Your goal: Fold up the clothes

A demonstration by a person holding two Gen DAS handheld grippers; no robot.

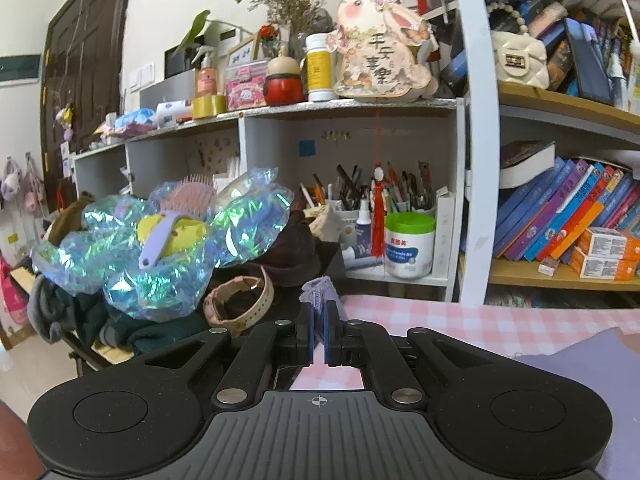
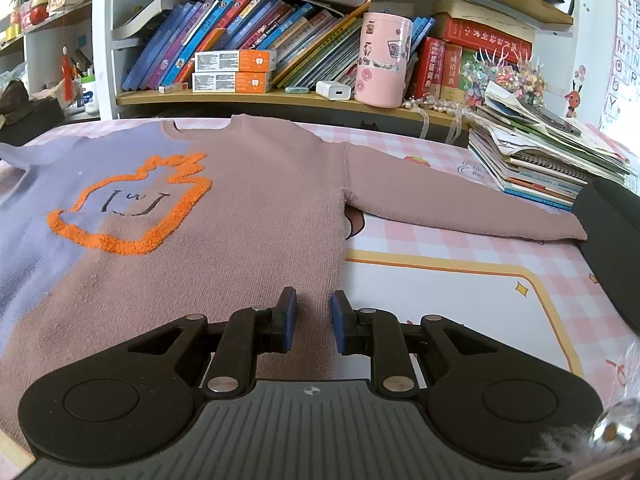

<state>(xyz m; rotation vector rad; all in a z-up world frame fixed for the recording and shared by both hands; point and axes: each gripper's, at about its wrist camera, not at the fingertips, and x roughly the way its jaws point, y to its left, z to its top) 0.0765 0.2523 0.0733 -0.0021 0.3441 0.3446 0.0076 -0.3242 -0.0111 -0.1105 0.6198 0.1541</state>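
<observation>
pink checked table (image 2: 460,236) — sweater (image 2: 260,208), books (image 2: 540,164)

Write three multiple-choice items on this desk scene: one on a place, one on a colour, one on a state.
1. The pink canister stands:
A on a chair
B on the shelf
C on the floor

2. The fuzzy outline on the sweater is:
A green
B orange
C white

3. The right gripper has its fingers:
A apart, gripping nothing
B clamped on a pen
C clamped on a cup

Answers:
1 B: it stands beside the books.
2 B: an orange loop runs across the chest.
3 A: flat knit shows in the gap between them.
</observation>
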